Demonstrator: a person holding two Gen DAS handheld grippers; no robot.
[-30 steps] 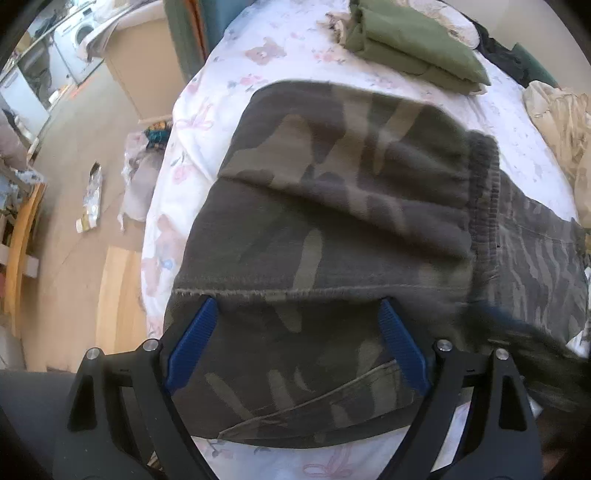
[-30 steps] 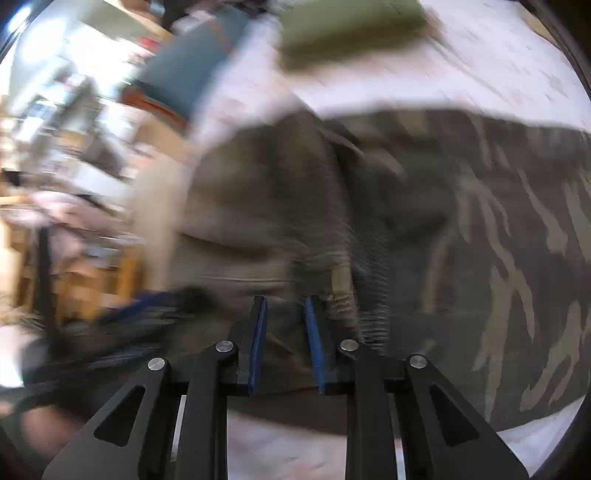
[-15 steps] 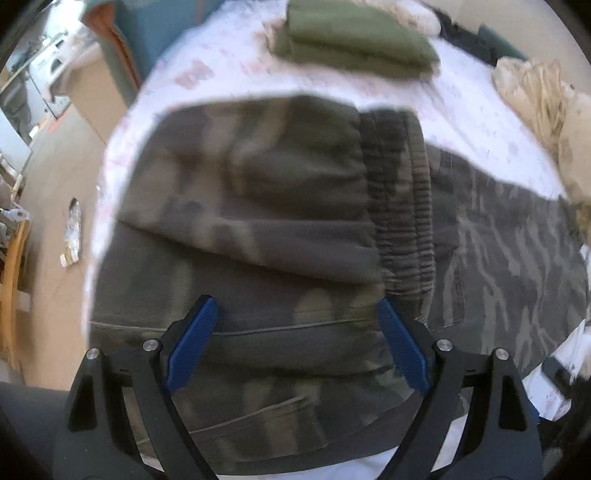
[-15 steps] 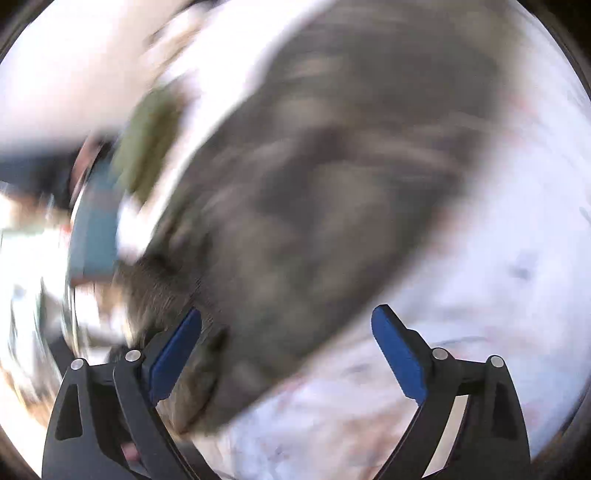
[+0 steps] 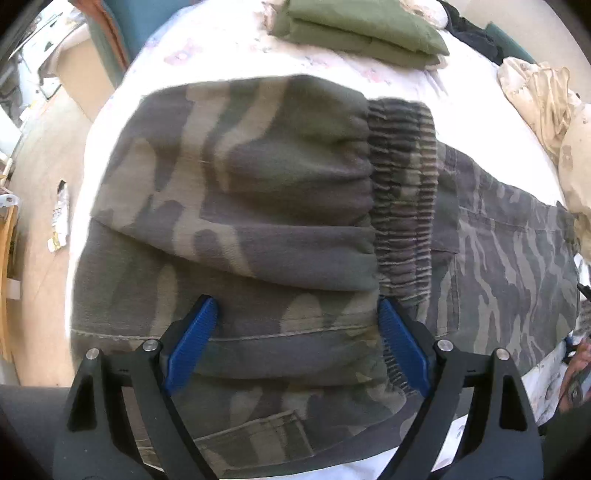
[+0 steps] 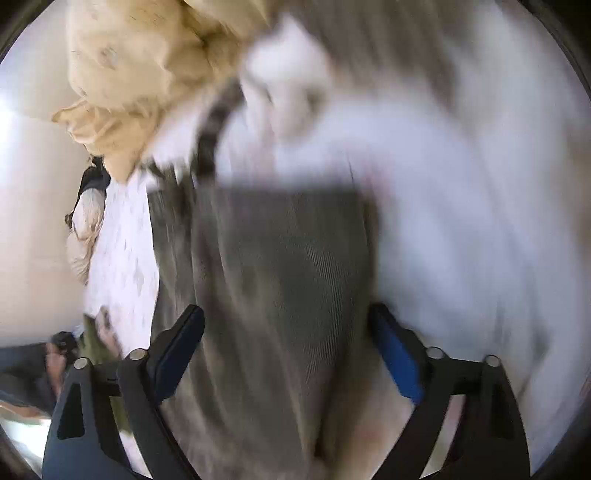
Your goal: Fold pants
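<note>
The camouflage pants [image 5: 258, 206] lie on the white patterned bed sheet [image 5: 229, 48], with one part folded over and the ribbed elastic waistband [image 5: 402, 192] showing at the fold's right edge. My left gripper [image 5: 295, 343] is open just above the pants near their front edge, holding nothing. In the blurred right wrist view my right gripper [image 6: 288, 350] is open over a grey-green stretch of the pants [image 6: 280, 280], with white sheet [image 6: 461, 221] to its right.
A folded olive garment [image 5: 362, 29] lies at the far side of the bed. A beige crumpled cloth [image 5: 546, 99] sits at the right, also in the right wrist view [image 6: 147, 66]. Dark clothes [image 5: 476, 33] lie behind. The floor [image 5: 40, 206] drops off left.
My right gripper opened and let go of the pants, then swung away to the right end of them. My left gripper stayed open and shifted slightly right over the folded part.
</note>
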